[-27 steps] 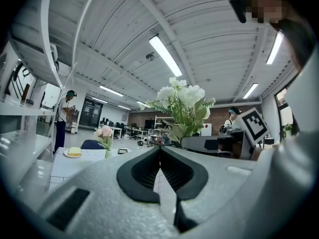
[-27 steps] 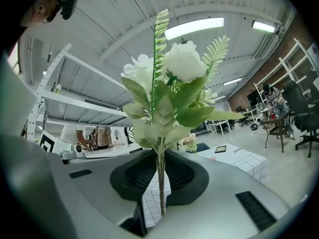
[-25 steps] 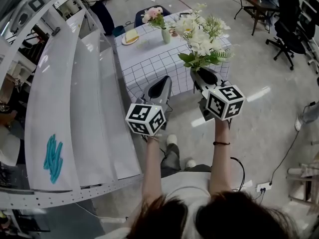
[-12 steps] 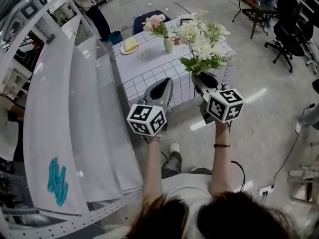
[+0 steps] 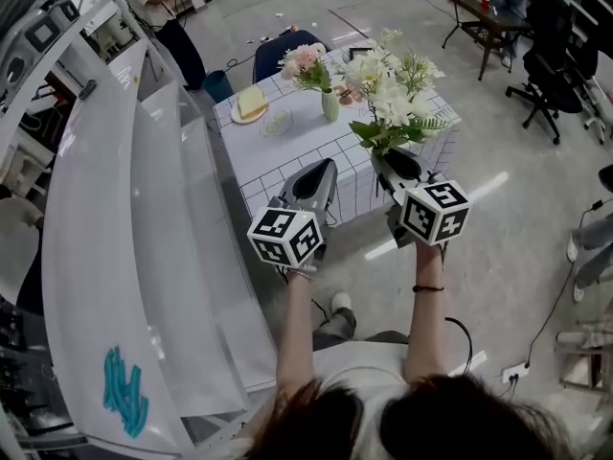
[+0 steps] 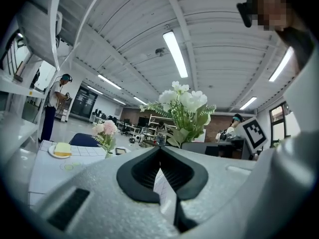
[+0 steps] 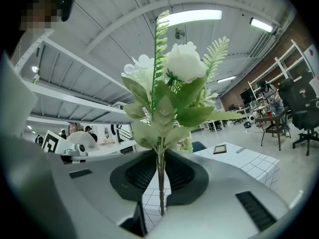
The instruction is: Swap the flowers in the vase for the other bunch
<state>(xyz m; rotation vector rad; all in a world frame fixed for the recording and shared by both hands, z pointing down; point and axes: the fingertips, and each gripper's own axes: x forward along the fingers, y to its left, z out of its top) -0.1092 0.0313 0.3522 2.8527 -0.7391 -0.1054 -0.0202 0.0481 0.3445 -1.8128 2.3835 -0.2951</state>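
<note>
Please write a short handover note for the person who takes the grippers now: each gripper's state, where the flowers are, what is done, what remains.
Left gripper: shut, empty.
Right gripper: shut on the stem of the white bunch, held upright.
Pink flowers stand in the vase on the checked table, ahead of both grippers.
Done: white bunch is in hand.
Left: pull the pink flowers out, put the white bunch into the vase.
</note>
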